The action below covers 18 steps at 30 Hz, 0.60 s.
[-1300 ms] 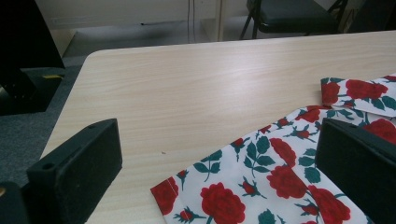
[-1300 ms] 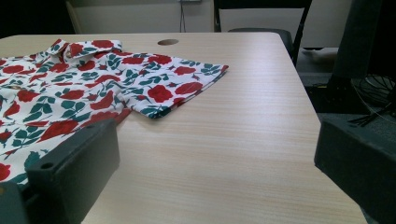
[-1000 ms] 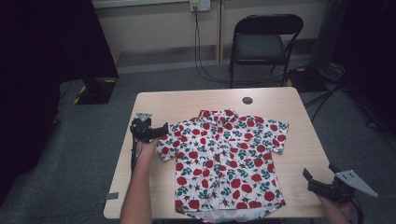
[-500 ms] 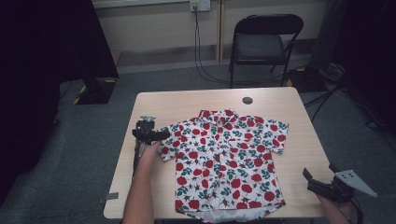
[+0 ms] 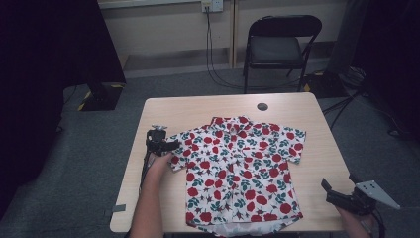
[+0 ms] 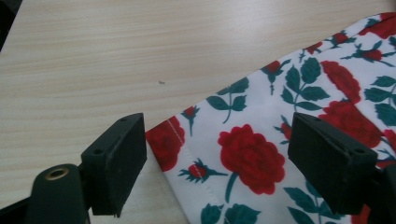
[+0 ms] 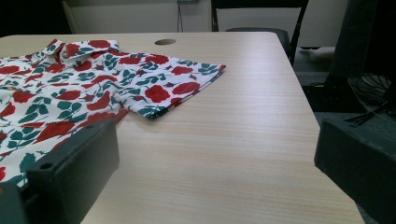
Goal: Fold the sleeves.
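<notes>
Pale wood table (image 5: 198, 109) carries everything seen. At its left side the left gripper (image 5: 171, 145) is set at the sleeve hem of the rose-print shirt (image 5: 237, 173); its jaws have just been closing, the sleeve corner lies between them, and the pads are not yet pressed on the cloth. The shirt is spread flat mid-table. Well apart, the right gripper (image 5: 332, 191) is held wide at the near right corner.

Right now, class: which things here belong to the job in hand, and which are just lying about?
In the job: rose-print shirt; left claw, jaws just closing around the sleeve hem; right claw, open.

Lying about: folding chair; wall socket; floor cables.
</notes>
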Motion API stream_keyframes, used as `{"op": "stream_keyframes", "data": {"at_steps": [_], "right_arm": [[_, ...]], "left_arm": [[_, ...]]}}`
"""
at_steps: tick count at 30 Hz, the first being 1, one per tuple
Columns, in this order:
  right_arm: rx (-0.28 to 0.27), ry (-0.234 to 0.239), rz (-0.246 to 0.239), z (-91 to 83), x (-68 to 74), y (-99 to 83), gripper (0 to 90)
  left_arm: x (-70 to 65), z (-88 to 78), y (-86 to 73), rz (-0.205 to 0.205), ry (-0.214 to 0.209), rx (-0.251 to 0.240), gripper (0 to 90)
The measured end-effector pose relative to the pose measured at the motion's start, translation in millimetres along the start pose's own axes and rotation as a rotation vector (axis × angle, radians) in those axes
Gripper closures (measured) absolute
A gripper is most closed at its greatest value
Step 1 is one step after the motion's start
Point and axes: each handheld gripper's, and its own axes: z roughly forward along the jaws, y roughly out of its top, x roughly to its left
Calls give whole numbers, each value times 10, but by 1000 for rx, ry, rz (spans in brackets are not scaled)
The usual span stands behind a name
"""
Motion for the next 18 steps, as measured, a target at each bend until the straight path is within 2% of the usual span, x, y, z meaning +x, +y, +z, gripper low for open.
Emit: {"op": "stream_keyframes", "data": {"at_steps": [4, 7, 8, 12, 14, 15, 16, 18], "right_arm": [[-3, 2, -2, -3, 1, -2, 0], [-2, 4, -3, -3, 2, -2, 0], [-3, 6, -3, -4, 3, -2, 0], [-6, 10, 0, -9, -1, -4, 0], [-5, 10, -1, -8, 1, -4, 0], [-4, 9, -4, -8, 4, -3, 0], [-4, 9, -4, -8, 4, -3, 0], [-4, 10, -5, -8, 5, -3, 0]], "left_arm": [[39, 11, -7, -6, -7, 16, 238], [55, 54, -29, -13, -9, 61, 264], [60, 56, -39, -24, -12, 60, 261], [32, 41, -48, -11, -21, 52, 308], [11, 32, -52, -6, -26, 46, 360], [-3, 25, -56, 0, -33, 41, 436], [-18, 18, -60, 6, -41, 35, 436], [-49, 7, -59, 14, -51, 36, 537]]}}
